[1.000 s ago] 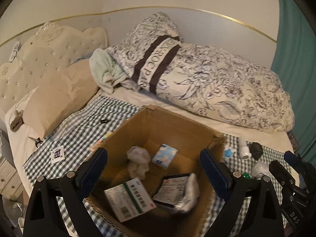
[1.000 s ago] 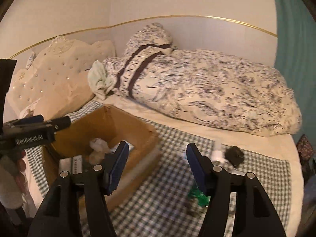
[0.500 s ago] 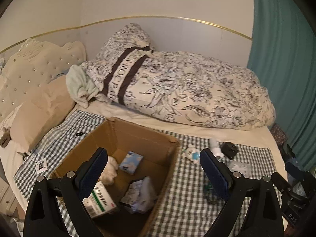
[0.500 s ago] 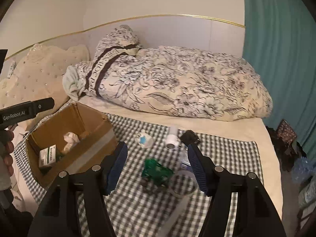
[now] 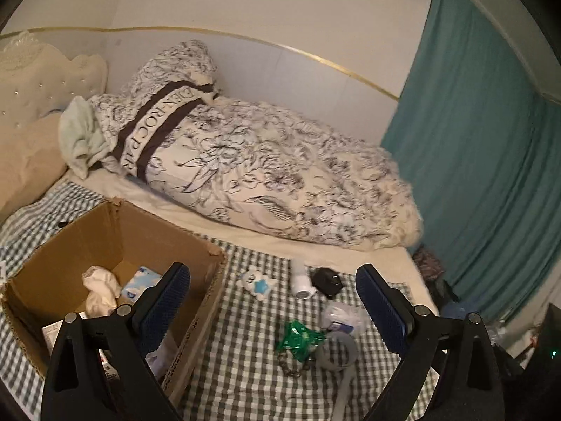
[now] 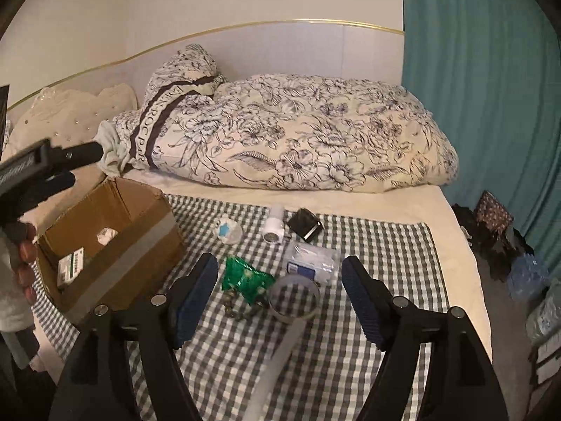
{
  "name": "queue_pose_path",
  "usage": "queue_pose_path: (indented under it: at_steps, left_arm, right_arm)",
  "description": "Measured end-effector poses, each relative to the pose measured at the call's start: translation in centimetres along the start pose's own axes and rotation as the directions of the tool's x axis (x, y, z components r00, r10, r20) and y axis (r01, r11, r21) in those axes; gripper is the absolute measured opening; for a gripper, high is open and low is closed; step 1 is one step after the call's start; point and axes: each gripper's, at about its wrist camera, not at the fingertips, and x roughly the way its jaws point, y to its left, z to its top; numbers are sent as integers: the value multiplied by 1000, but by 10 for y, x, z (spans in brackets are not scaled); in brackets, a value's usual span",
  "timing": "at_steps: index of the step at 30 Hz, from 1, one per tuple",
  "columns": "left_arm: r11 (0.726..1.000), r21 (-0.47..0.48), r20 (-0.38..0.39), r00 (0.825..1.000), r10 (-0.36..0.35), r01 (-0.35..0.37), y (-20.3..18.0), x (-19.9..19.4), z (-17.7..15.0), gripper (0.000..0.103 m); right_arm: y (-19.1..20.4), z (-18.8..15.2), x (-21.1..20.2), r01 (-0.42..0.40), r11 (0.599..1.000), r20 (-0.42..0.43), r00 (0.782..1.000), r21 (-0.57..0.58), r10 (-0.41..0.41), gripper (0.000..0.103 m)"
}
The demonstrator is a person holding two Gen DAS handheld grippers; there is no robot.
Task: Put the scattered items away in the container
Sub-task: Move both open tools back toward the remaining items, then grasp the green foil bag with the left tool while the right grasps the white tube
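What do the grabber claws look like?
Both are black plastic. The right gripper has two angled arms with silver bolts and bumpy dark-blue pads. The left gripper matches. Its handle carries white lettering, too blurred to read, and a fuzzy white sleeve shows below.

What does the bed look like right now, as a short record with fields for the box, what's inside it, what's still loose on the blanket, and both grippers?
box: open cardboard box on the checked blanket
inside: crumpled tissue, blue tissue pack, medicine carton
loose: green packet, tape roll, white bottle, black item, clear bag, small white toy
left gripper: open, empty
right gripper: jaws opening, nothing gripped, above packet and tape
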Motion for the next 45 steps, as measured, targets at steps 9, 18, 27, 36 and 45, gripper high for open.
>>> queue_pose_path:
  at_steps: [9,18,27,36,45]
  left_arm:
    - [995,100,-52,998,37,-31,-30,30,-14,98]
    - [988,144,-128,989,76,-57,-42,76,-37,98]
    - [978,200,-200,974,105,-64,-56,126,-62,98]
    - [961,268,-302,943,143,-60,-61,176,-95,98]
    - [943,328,-388,901,192,-60,-59,212,-124,98]
  right_arm:
    - [-15,-30,15,3,1000,-69,998,23,-2,74]
    - [-25,-57,45,0,999,-145,989,49,7,74]
    - [-24,-87,75,-26,997,-228,973,66,40,74]
    - [-11,-112,103,-83,993,-303,947,78,103,74]
    - [-7,-129,126,-77,993,-367,924,88,104,73]
